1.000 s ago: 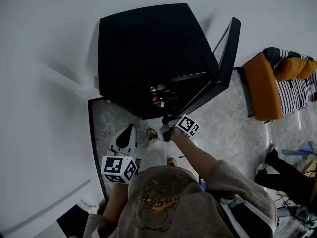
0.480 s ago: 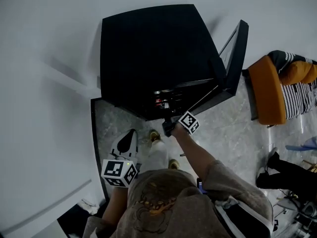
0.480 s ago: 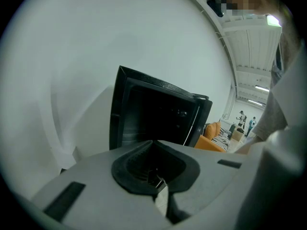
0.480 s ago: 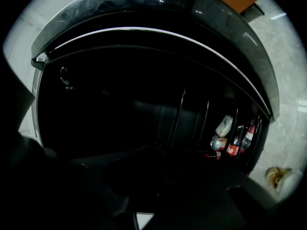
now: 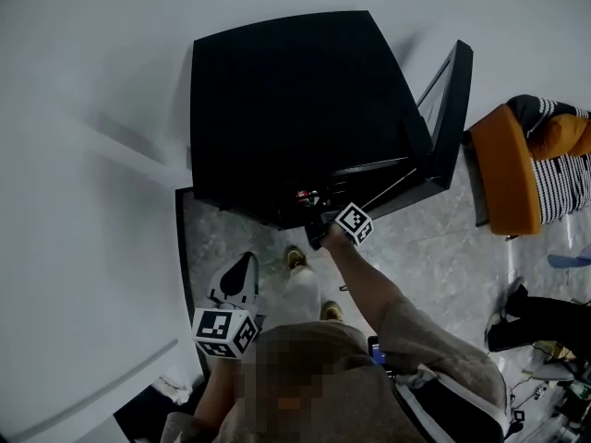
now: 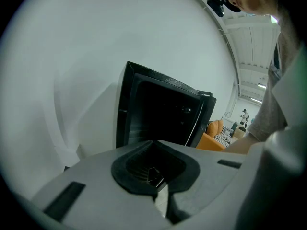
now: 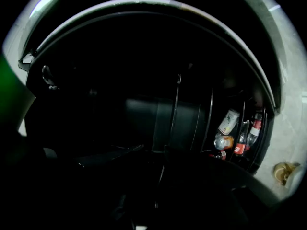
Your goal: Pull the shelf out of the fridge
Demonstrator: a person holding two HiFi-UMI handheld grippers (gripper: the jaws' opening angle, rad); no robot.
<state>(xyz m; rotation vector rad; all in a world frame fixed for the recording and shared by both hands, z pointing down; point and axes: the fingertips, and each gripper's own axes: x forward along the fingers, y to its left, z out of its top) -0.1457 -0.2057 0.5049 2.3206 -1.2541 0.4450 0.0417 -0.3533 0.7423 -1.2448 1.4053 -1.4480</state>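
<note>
Black fridge [image 5: 286,100] stands with its door [image 5: 443,127] swung wide. The wire shelf [image 7: 177,114] sits inside it, with bottles [image 7: 240,135] among the wires. The right gripper [image 5: 319,235] reaches to the fridge's open front, but its jaws are lost in the dark and I cannot tell their grip. A crooked or sharp pull would likely jam the shelf or tumble the bottles. The left gripper [image 6: 156,178] hangs back, jaws together on nothing.

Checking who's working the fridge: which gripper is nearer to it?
Right. The right gripper is at the open front of the fridge; the left gripper hangs back over the floor, apart from it.
</note>
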